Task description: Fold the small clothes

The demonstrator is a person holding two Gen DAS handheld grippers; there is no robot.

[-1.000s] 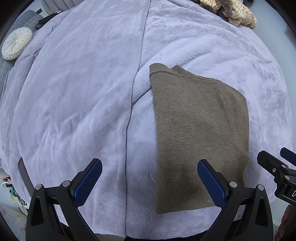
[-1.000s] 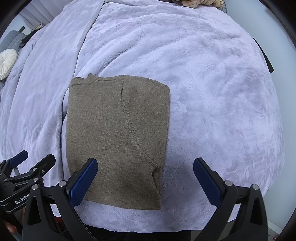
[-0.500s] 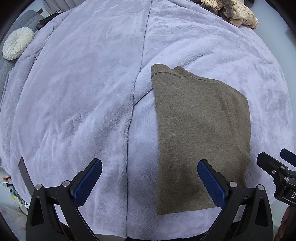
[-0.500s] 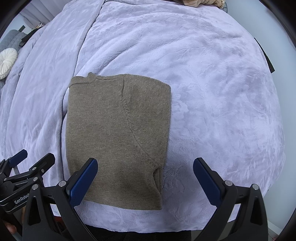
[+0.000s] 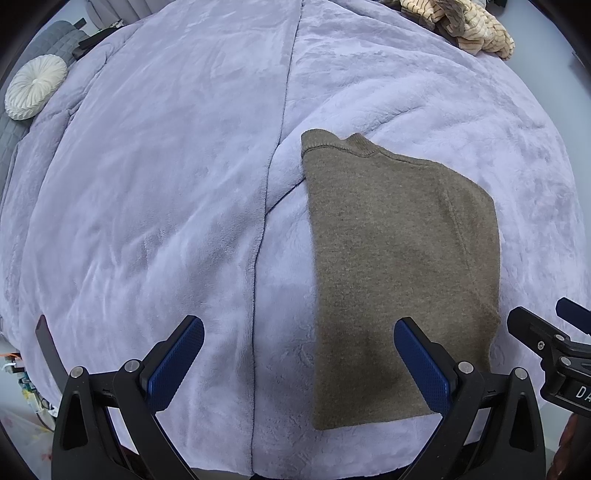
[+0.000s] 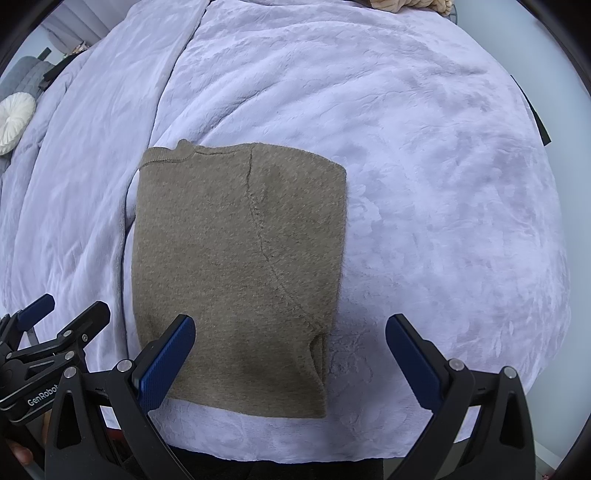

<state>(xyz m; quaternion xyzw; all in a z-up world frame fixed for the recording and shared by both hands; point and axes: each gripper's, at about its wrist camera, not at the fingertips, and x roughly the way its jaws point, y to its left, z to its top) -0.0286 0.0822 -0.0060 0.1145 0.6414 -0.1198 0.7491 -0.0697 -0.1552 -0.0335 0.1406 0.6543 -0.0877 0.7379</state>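
Both claws, the left claw (image 5: 297,356) and the right claw (image 6: 290,352), stand wide and hold nothing above the near edge of the bed (image 6: 424,155). The folded brown sweater (image 6: 236,266) lies flat there. If a claw pinches only the top layer, or catches the soft lilac blanket (image 5: 155,192) with it, I think the fold can open.

A wide bed (image 5: 166,184) fills the room, covered by a plush lilac blanket (image 6: 424,184) with a seam running down it. A round white pleated cushion (image 5: 35,86) lies at the bed's far left, on grey quilted padding (image 5: 55,35). Striped beige clothes (image 5: 465,22) are heaped at the bed's far right corner.
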